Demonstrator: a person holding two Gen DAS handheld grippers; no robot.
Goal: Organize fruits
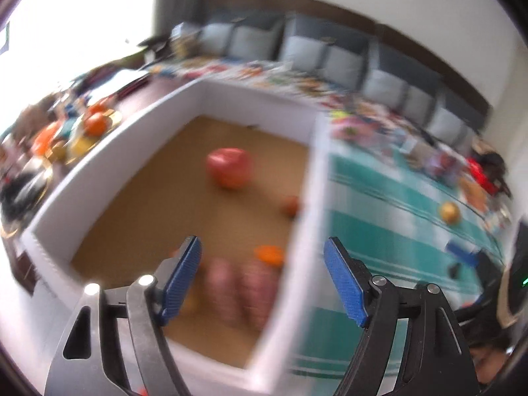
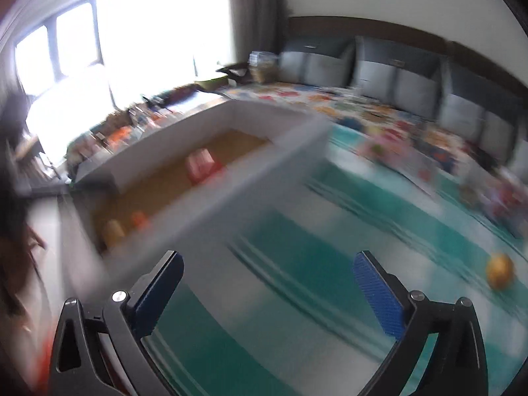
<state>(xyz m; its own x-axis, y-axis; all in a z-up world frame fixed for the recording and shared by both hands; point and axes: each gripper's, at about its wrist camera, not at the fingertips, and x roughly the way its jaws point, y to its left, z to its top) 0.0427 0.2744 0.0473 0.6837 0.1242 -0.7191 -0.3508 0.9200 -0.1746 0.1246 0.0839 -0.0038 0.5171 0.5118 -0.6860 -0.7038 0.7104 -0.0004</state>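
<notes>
A white-walled box (image 1: 109, 151) with a brown floor holds a large red fruit (image 1: 228, 166), a small dark orange fruit (image 1: 291, 205), a small orange fruit (image 1: 270, 254) and blurred pink ridged fruits (image 1: 241, 292). My left gripper (image 1: 262, 283) is open and empty above the box's near right part. A golden round fruit (image 1: 449, 212) lies on the teal striped cloth (image 1: 389, 217). In the right wrist view my right gripper (image 2: 268, 300) is open and empty above the cloth (image 2: 264, 264), the golden fruit (image 2: 500, 270) to its right, the box (image 2: 184, 132) to its left.
Plates with orange and yellow fruits (image 1: 89, 125) stand left of the box. A patterned cover with many small items (image 1: 363, 112) runs behind the cloth, with grey cushions (image 1: 313, 52) along the wall. A bright window (image 2: 99, 49) is at the left. Both views are blurred.
</notes>
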